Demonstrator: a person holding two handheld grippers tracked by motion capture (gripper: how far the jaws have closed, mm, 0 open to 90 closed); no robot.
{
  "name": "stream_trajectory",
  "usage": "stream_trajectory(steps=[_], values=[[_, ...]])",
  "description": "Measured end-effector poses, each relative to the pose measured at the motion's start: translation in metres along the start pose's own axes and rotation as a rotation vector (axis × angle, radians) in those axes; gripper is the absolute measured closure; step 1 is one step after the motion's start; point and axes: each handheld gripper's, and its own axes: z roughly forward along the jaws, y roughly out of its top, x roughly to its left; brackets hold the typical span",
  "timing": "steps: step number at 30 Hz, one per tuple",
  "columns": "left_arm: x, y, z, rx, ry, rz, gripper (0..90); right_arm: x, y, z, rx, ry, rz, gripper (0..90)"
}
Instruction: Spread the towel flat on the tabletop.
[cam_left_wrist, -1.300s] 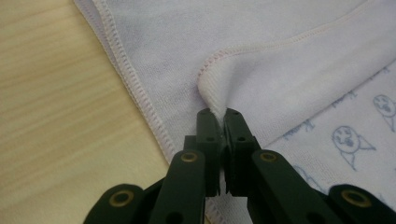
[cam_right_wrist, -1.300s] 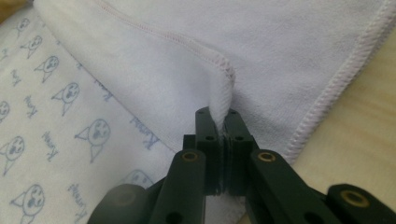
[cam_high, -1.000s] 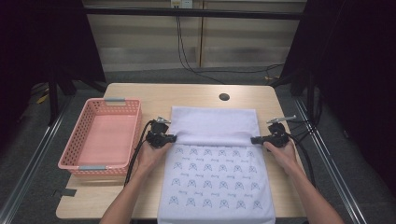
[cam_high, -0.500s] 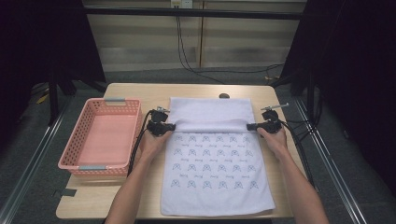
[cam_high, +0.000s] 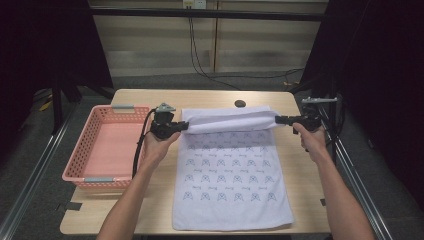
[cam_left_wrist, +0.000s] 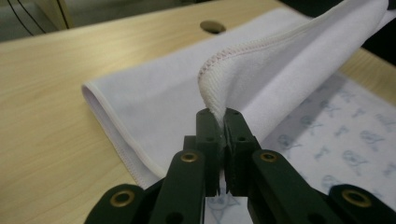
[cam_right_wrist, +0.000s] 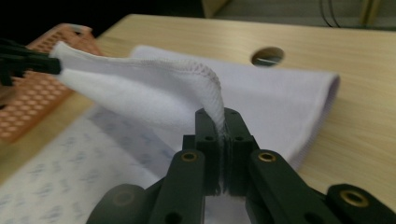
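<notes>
Towel (cam_high: 232, 185) lies flat along the worktop (cam_high: 150, 202), printed face up, with its far edge lifted and slung between my two claws; the near part rests on the wood and the basket (cam_high: 107, 145) sits just beside it on my left. My left claw (cam_high: 184, 126) is pinched tight on one far corner, the hemmed edge bunched between the jaws in the left gripper view (cam_left_wrist: 219, 119); my right claw (cam_high: 278, 120) is clamped the same way on the other corner (cam_right_wrist: 219, 116); both are closed right down on cloth, nothing else in them.

I judge it light, soft and limp; it sags between the two grips and folds wherever it is not held taut; it will not break, and the terry weave should not slip much. The stitched hem at the corners looks like the best hold, being thicker than the plain cloth; a grip further in would let the corners droop. I would keep the claws level and apart so the edge stays straight; uneven pull could skew the fold or drag the whole sheet across the worktop.
</notes>
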Motion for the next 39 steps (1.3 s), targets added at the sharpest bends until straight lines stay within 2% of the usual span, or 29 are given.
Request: stream_trajectory(steps=[2,3,4,6,7,8,9,12,14,15,16,18,19,21,23,25,26,28,32,35,37,39], values=[[-0.006,-0.003,-0.017,-0.021,-0.037,0.008,86.6,0.008,0.001,-0.013,-0.028,0.029,-0.012,87.0],[-0.01,-0.004,-0.024,-0.018,-0.036,0.031,86.6,0.016,0.0,-0.02,-0.021,0.035,-0.034,87.0],[-0.013,-0.005,-0.03,-0.024,-0.039,0.035,86.6,0.021,-0.003,-0.025,-0.013,0.042,-0.058,87.0],[-0.019,-0.006,-0.047,-0.057,-0.067,0.029,86.7,0.031,-0.009,-0.034,-0.014,0.058,-0.081,87.0],[-0.022,-0.005,-0.056,-0.072,-0.063,0.05,86.6,0.037,-0.012,-0.04,-0.017,0.069,-0.088,87.1],[-0.024,-0.004,-0.063,-0.086,-0.065,0.05,86.6,0.042,-0.015,-0.045,-0.02,0.085,-0.094,87.0],[-0.026,-0.003,-0.07,-0.091,-0.071,0.044,86.6,0.047,-0.018,-0.05,-0.018,0.098,-0.102,87.0],[-0.038,-0.002,-0.092,-0.118,-0.089,0.07,86.6,0.067,-0.022,-0.067,-0.019,0.119,-0.144,87.0],[-0.045,-0.005,-0.102,-0.133,-0.115,0.077,86.6,0.075,-0.024,-0.076,-0.024,0.124,-0.168,87.0],[-0.049,-0.008,-0.106,-0.127,-0.114,0.094,86.6,0.077,-0.026,-0.08,-0.033,0.132,-0.17,87.0],[-0.052,-0.014,-0.108,-0.116,-0.115,0.106,86.6,0.079,-0.03,-0.084,-0.045,0.151,-0.165,87.0],[-0.056,-0.029,-0.109,-0.09,-0.127,0.093,86.5,0.084,-0.04,-0.086,-0.023,0.154,-0.177,87.0],[-0.058,-0.041,-0.107,-0.067,-0.123,0.1,86.5,0.085,-0.048,-0.085,-0.012,0.159,-0.169,87.0],[-0.059,-0.06,-0.101,-0.023,-0.131,0.099,86.2,0.087,-0.066,-0.08,0.023,0.167,-0.161,87.0],[-0.059,-0.075,-0.096,0.02,-0.149,0.086,85.7,0.089,-0.088,-0.073,0.089,0.168,-0.164,86.8],[-0.062,-0.09,-0.095,0.051,-0.17,0.079,85.9,0.09,-0.102,-0.071,0.109,0.176,-0.139,86.8],[-0.065,-0.093,-0.097,0.043,-0.173,0.073,86.2,0.091,-0.109,-0.072,0.119,0.174,-0.137,86.9],[-0.071,-0.093,-0.105,0.027,-0.184,0.084,86.3,0.095,-0.112,-0.077,0.125,0.169,-0.149,86.9],[-0.082,-0.089,-0.12,-0.015,-0.192,0.076,86.3,0.103,-0.102,-0.094,0.048,0.185,-0.153,86.9],[-0.09,-0.101,-0.12,0.029,-0.184,0.102,86.2,0.109,-0.106,-0.098,0.052,0.184,-0.164,86.9],[-0.089,-0.116,-0.112,0.073,-0.193,0.11,85.6,0.109,-0.118,-0.094,0.101,0.184,-0.17,86.9],[-0.087,-0.128,-0.105,0.111,-0.196,0.109,85.1,0.106,-0.135,-0.086,0.15,0.205,-0.15,86.3]])
